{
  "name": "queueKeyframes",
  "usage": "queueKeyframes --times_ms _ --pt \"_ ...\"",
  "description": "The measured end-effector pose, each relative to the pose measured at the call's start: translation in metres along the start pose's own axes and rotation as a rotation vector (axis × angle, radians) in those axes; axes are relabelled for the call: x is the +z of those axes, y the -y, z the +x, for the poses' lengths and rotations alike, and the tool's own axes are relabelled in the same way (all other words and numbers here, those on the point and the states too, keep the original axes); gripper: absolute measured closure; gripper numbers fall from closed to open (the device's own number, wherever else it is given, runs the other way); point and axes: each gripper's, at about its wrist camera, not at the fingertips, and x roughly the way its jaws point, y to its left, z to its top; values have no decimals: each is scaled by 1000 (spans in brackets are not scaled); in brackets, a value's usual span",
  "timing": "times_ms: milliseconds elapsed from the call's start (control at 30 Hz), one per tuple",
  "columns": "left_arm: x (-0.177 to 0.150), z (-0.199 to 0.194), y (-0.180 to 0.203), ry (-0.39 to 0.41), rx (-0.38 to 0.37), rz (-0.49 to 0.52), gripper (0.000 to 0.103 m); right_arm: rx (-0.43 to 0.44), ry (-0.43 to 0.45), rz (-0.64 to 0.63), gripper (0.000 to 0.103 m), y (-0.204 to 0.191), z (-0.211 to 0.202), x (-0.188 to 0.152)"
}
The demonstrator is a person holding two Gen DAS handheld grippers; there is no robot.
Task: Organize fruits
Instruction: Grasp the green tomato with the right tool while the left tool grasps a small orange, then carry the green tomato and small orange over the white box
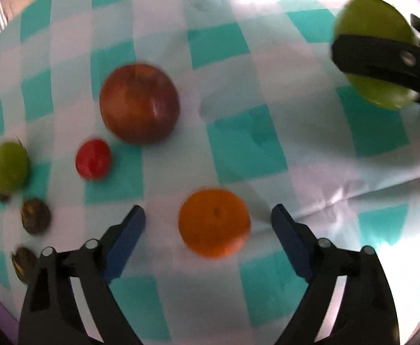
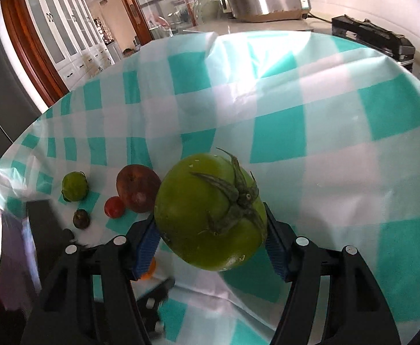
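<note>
While right tool point(image 2: 211, 240) clamps green tomato point(image 2: 210, 212), left tool point(image 1: 208, 218) gapes around orange point(image 1: 214, 222).

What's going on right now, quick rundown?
Right gripper shut on big green tomato, lifted off cloth. Left gripper open, orange between its fingers, not gripped. Nothing blocking it.

Teal-white checked tablecloth point(image 2: 282, 109); white glass-door cabinets point(image 2: 63, 31) left; silver cooker point(image 2: 267, 0) on counter behind; bright glare.
</note>
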Motion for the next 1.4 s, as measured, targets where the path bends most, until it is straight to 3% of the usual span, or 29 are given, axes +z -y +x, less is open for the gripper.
queueKeyframes --times_ms 167,200,233,300,533,767,967,1067,1233,1400 --pt "-6 -4 -3 40 -7 12 16 0 9 -1 39 8 -10 -6" --pt "-11 -9 -4 47 -5 11 25 0 10 -1 39 4 -7 -8" --pt "-11 -12 -5 58 -4 11 43 1 10 -1 39 2 -6 -9" --pt "-14 -18 -4 74 2 32 61 1 5 -7 39 -3 -5 -12" --pt "-39 -44 -29 58 -2 -21 63 0 -20 -33 39 -19 -12 -28" --pt "-104 -98 -46 66 -9 -113 63 13 -102 -76 39 -48 -21 -70" --pt "-177 -128 -24 22 -18 -94 62 27 -192 -100 39 -72 -35 -118" --pt "-192 -135 -21 1 -30 -100 62 31 -242 -89 39 -82 -43 -141" --pt "-215 -166 -22 41 -31 -46 62 34 -313 -53 39 -99 -60 -175" --pt "-223 -204 -36 120 -13 -44 62 36 -332 -19 39 -115 -78 -187"
